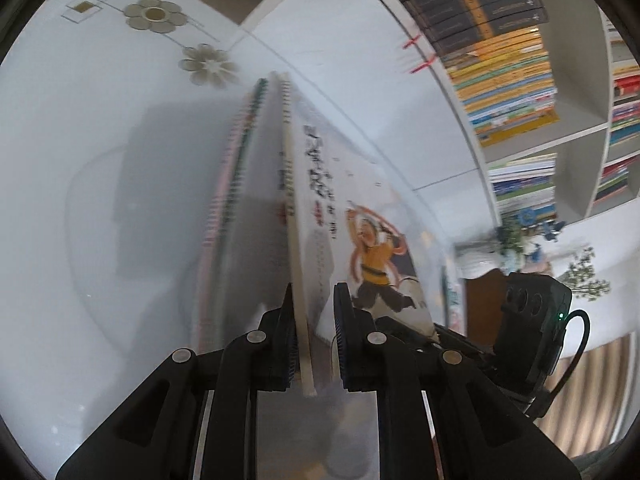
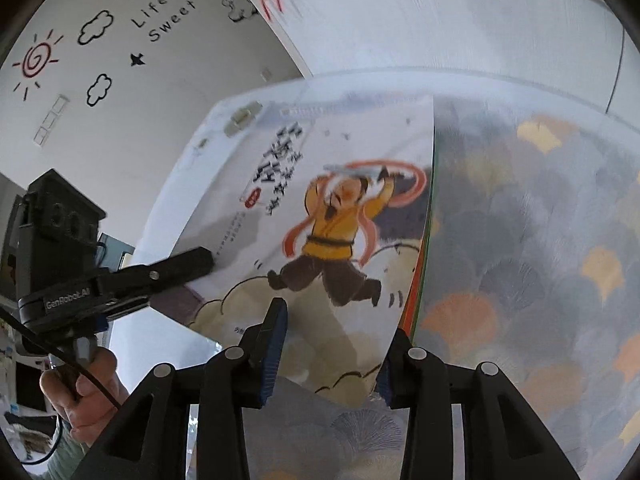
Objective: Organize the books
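At the far left of the left wrist view, a white wall or panel with beige flower decals [image 1: 155, 16] fills the background. In front of it stands a bundle of thin books [image 1: 236, 184] seen edge-on, their spines striped pink, green and white, running from near to far. Just right of them is the white picture book with a running figure in a yellow tunic on its cover [image 1: 360, 240]; its long axis also runs away from the camera, its cover facing right. The left gripper [image 1: 314, 336] is clamped narrowly on the near edge of this book, the left blue pad against the back, the right pad against the cover. Further right a white bookcase [image 1: 576, 92] holds rows of dark, yellow and mixed-colour books, with a small plant [image 1: 516, 240] below; the other gripper's black camera body sits at the near right.

In the right wrist view, a white wall with a red sun, black cloud outlines and the words "Life is Sweet" [image 2: 164, 12] lies far left. Below it a hand [image 2: 84, 392] holds the left gripper, whose black finger [image 2: 180, 264] presses the cover's left edge. The cover tilts, with its top pointing far left. The right gripper [image 2: 328, 352] straddles the cover's near edge, jaws moderately apart; contact is unclear. A cloth patterned with grey and orange fan shapes [image 2: 540, 260] lies to the right.
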Action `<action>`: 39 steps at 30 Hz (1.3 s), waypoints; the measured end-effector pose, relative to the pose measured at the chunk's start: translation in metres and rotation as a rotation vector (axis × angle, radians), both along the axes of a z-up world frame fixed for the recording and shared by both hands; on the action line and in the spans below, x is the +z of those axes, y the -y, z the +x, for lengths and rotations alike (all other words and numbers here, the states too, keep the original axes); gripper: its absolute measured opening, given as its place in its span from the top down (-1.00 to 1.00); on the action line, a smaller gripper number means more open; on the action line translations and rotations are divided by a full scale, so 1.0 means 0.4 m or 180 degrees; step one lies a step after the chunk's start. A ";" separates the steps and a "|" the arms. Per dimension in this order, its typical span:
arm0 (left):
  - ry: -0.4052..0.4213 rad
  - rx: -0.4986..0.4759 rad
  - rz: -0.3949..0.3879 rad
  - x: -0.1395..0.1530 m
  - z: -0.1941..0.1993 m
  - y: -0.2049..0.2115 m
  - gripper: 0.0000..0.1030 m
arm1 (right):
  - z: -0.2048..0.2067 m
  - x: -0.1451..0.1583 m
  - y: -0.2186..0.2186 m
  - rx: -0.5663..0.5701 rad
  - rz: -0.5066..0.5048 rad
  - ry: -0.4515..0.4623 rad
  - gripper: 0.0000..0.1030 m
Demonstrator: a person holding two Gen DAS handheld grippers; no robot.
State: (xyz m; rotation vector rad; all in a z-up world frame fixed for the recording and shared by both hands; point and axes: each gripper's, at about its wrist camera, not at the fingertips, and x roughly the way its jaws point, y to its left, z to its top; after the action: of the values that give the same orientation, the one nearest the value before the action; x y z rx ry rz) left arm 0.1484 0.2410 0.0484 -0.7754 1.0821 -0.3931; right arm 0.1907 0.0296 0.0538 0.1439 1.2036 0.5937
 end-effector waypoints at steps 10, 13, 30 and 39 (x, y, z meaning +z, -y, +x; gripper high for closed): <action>0.0045 0.0325 0.0319 0.021 -0.068 -0.063 0.77 | -0.027 0.003 -0.049 0.0223 -0.0274 0.0307 0.21; 0.0118 0.0334 0.0587 0.067 -0.074 -0.055 0.71 | -0.031 0.002 -0.043 0.0226 -0.0275 0.0263 0.12; 0.0783 0.0088 0.2375 0.339 -0.140 0.329 0.71 | -0.213 0.065 0.314 -0.0469 -0.0420 0.0170 0.10; 0.1044 -0.0170 0.2369 0.409 -0.204 0.530 0.71 | -0.319 0.090 0.620 -0.1319 -0.0208 0.0099 -0.04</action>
State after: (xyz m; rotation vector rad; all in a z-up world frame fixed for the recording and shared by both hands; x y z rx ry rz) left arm 0.0670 0.0289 0.2118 -0.0166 0.8458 -0.1295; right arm 0.0630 -0.2185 0.0899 0.3184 1.1198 0.1933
